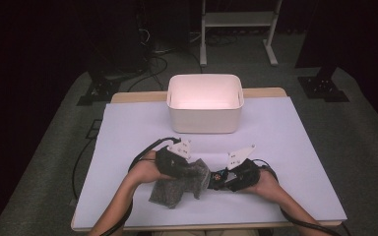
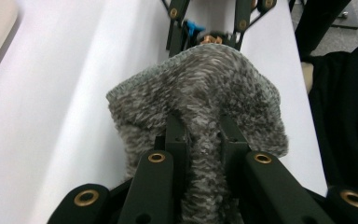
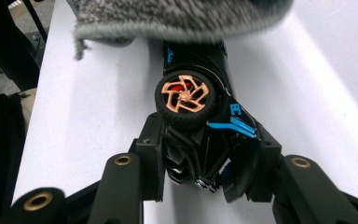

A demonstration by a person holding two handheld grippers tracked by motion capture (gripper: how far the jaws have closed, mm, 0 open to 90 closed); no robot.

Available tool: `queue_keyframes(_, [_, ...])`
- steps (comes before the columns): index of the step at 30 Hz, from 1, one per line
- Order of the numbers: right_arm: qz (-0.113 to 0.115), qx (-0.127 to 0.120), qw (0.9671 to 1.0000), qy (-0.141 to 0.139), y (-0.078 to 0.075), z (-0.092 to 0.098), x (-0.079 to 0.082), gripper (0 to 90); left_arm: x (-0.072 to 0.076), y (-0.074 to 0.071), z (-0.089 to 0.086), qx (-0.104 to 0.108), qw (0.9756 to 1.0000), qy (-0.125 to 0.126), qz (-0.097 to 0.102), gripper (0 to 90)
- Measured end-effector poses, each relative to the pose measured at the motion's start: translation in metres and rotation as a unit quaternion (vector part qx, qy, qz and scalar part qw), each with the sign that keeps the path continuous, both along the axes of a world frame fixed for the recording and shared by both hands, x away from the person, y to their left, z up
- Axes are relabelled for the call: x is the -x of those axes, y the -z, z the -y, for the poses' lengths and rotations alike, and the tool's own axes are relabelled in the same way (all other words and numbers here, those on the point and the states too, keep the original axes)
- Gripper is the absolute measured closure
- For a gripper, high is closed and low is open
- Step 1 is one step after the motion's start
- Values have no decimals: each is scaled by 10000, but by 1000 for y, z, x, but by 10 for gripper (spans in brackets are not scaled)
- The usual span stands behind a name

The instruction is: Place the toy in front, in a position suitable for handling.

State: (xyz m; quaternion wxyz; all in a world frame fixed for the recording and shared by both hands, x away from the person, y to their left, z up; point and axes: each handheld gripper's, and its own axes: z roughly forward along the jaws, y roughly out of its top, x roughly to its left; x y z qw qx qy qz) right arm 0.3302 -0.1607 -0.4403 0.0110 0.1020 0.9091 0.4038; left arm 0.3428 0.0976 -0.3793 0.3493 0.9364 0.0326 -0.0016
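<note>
A grey fuzzy cloth (image 1: 176, 189) lies bunched near the table's front, one end lifted. My left gripper (image 1: 199, 173) comes in from the left and is shut on that end. In the left gripper view the cloth (image 2: 200, 88) bulges up between the jaws of the left gripper (image 2: 200, 127). My right gripper (image 1: 222, 178) faces it from the right, shut on a black toy car (image 1: 218, 177). The toy car (image 3: 200, 116) has blue trim and a copper-spoked wheel, and lies on its side in the right gripper (image 3: 208, 145). The cloth's edge (image 3: 177, 16) hangs over the car's far end.
A white rectangular bin (image 1: 204, 120) stands open at the back middle of the white table cover (image 1: 295, 147). Black cables trail off the left table edge. A white metal stand (image 1: 236, 19) is on the floor beyond the table.
</note>
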Motion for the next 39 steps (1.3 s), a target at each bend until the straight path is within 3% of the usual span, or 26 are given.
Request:
queue_keyframes(5, [15, 3, 10000, 1, 0, 0, 0, 571, 1, -2, 12, -87, 9999, 128, 52, 785])
queue_keyframes(14, [16, -6, 10000, 15, 0, -1, 0, 571, -2, -4, 59, -170, 9980, 602, 97, 784])
queue_keyframes(19, [-5, -16, 10000, 20, 0, -1, 0, 571, -3, -4, 73, -155, 9977, 646, 100, 764])
queue_keyframes(26, [44, 6, 10000, 7, 0, -1, 1, 571, -5, -2, 55, -21, 9984, 565, 15, 781])
queue_keyframes(39, [84, 33, 10000, -23, 0, -1, 1, 571, -5, 4, -18, 279, 9995, -39, -136, 787])
